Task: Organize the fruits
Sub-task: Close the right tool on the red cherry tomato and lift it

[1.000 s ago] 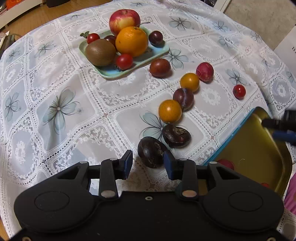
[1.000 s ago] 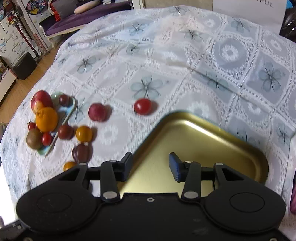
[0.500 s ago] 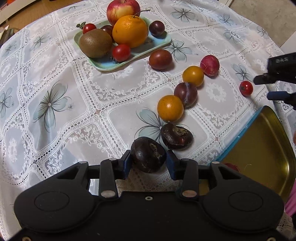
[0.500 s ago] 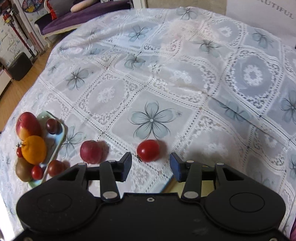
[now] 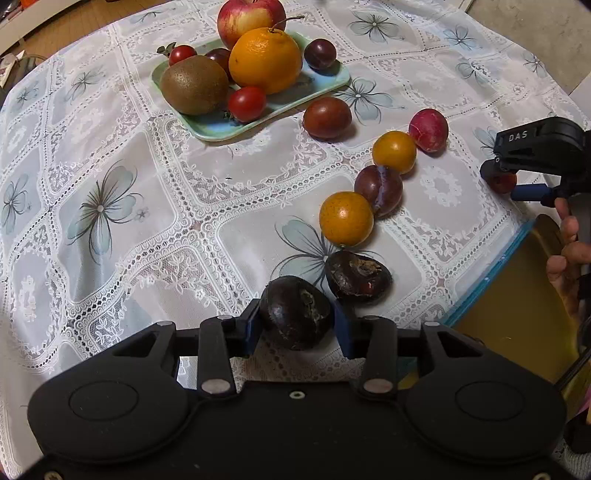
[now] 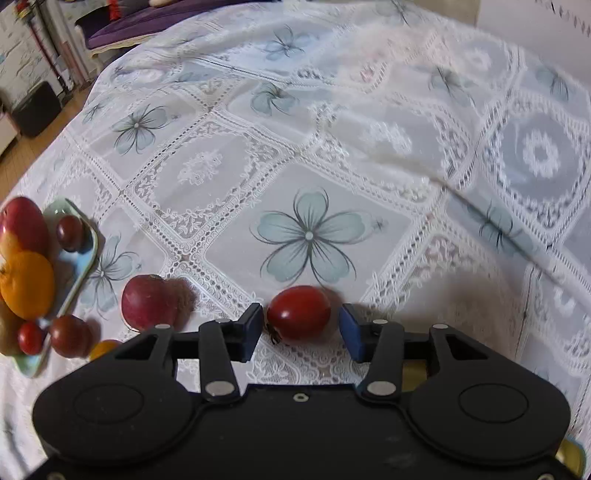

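Left claw [image 5: 295,326] clamps dark fruit [image 5: 295,317]; right claw [image 6: 301,328] brackets tomato [image 6: 298,312], apparently untouched.

White lace tablecloth [image 5: 110,229] with grey-blue flowers; gold tray [image 5: 517,325].

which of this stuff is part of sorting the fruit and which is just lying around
Part of the job:
- left gripper, shut on a dark chestnut
- right gripper, open around a red cherry tomato
- loose fruit in a row, e.g. yellow tomato
- green tray
- gold tray

Just there:
- lace tablecloth
- purple sofa
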`<state>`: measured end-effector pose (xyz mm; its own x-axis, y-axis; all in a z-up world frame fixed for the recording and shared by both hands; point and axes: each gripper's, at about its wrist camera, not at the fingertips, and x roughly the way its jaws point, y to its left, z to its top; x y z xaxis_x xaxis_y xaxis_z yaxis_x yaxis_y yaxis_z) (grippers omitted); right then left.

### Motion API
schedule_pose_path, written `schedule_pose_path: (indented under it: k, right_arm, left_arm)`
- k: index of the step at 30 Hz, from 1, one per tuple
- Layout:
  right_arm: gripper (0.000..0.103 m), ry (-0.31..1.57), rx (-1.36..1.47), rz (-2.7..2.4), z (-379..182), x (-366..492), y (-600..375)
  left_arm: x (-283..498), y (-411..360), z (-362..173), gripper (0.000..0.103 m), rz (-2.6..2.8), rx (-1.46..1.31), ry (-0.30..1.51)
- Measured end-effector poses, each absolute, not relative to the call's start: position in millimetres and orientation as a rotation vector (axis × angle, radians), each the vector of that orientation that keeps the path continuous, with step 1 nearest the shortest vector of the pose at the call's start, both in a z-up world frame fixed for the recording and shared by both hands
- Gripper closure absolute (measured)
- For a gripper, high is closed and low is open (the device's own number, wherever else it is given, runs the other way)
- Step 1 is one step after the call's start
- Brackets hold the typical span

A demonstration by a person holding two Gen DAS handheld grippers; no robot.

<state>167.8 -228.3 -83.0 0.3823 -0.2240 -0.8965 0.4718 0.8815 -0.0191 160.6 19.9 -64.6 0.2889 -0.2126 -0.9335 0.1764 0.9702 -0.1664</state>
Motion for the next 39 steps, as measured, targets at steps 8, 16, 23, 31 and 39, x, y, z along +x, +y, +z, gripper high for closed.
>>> schedule_pose_path:
  k: [8,16,23,31,39]
  right_arm:
    - [0.063,1.070,0.183,-0.464,-84,162,-216]
    - [0.067,1.055,0.237,-0.440,-79,148,-212]
    - [0.068,1.036,0.239,-0.410,-72,140,-201]
    - [0.068,0.992,0.251,-0.387,-47,122,-190]
    - [0.068,0.959,0.290,-0.408,-22,75,-189]
  left_arm:
    - [157,16,-64,0.053,-0.252,-0.005,1.230]
    - [152,14,-60,0.054,-0.219,0.036,1.174]
    - [150,18,-54,0.054,-0.202,0.041,1.134]
    - [149,23,-48,0.054,-0.203,0.018,1.120]
    - [143,30,-38,0.054,-0.214,-0.005,1.096]
